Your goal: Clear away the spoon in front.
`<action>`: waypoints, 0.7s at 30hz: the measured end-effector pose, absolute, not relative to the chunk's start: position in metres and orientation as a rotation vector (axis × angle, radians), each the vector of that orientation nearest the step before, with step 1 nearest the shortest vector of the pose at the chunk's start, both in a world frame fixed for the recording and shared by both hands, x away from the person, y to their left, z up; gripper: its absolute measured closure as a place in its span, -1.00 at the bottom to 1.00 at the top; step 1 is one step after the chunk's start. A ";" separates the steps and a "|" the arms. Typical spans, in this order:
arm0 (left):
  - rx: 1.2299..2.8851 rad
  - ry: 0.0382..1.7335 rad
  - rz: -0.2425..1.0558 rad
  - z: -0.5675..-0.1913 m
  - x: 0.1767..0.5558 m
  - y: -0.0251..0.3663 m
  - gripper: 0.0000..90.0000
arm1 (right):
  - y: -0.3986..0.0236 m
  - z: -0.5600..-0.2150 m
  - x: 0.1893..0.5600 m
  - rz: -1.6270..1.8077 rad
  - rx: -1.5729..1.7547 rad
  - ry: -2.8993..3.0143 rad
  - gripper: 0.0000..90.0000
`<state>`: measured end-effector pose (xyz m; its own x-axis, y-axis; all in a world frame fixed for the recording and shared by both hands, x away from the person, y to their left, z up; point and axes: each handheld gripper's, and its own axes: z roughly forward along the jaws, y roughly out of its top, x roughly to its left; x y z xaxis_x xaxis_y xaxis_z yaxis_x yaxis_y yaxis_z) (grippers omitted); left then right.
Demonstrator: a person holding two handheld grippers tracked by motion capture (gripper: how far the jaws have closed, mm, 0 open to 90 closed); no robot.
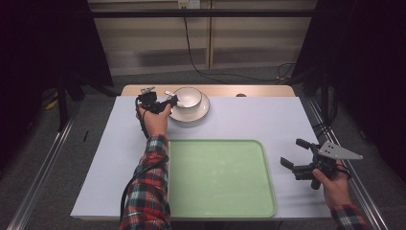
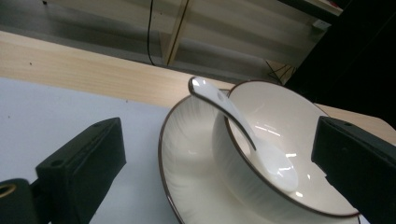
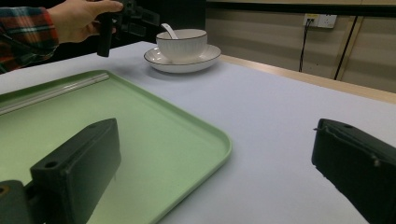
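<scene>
A white bowl [image 1: 187, 97] stands on a white brown-rimmed plate [image 1: 201, 111] at the table's far middle. A white spoon [image 2: 243, 130] leans in the bowl, its handle end up over the rim at the left. My left gripper [image 1: 162, 103] hovers open just left of the bowl, its jaws wide apart on either side of the plate [image 2: 187, 158] and bowl [image 2: 289, 140], touching nothing. My right gripper [image 1: 293, 153] is open above the table's right edge, beside the green tray [image 1: 220, 201]. From the right gripper view, bowl [image 3: 182, 44], plate [image 3: 205, 58] and left gripper [image 3: 133, 21] lie far off.
The large green tray [image 3: 187, 135] lies at the table's near middle with nothing on it. A light cloth covers the table [image 1: 268, 115], leaving a wooden strip [image 1: 258, 90] bare along the far edge. Cables [image 1: 210, 72] run over the floor behind.
</scene>
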<state>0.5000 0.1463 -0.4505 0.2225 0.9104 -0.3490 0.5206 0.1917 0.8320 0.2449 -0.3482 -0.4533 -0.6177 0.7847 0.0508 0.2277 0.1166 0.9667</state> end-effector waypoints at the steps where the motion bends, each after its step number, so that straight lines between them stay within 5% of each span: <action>1: 1.457 1.443 0.474 -0.450 0.502 0.146 -0.93 | -0.349 -0.453 0.245 1.526 0.973 1.926 -0.99; 13: 1.456 1.457 0.463 -0.456 0.520 0.141 -0.77 | -0.350 -0.453 0.245 1.531 0.984 1.917 -0.99; 21: 1.450 1.453 0.460 -0.464 0.525 0.139 -0.47 | -0.351 -0.454 0.246 1.529 0.981 1.923 -0.99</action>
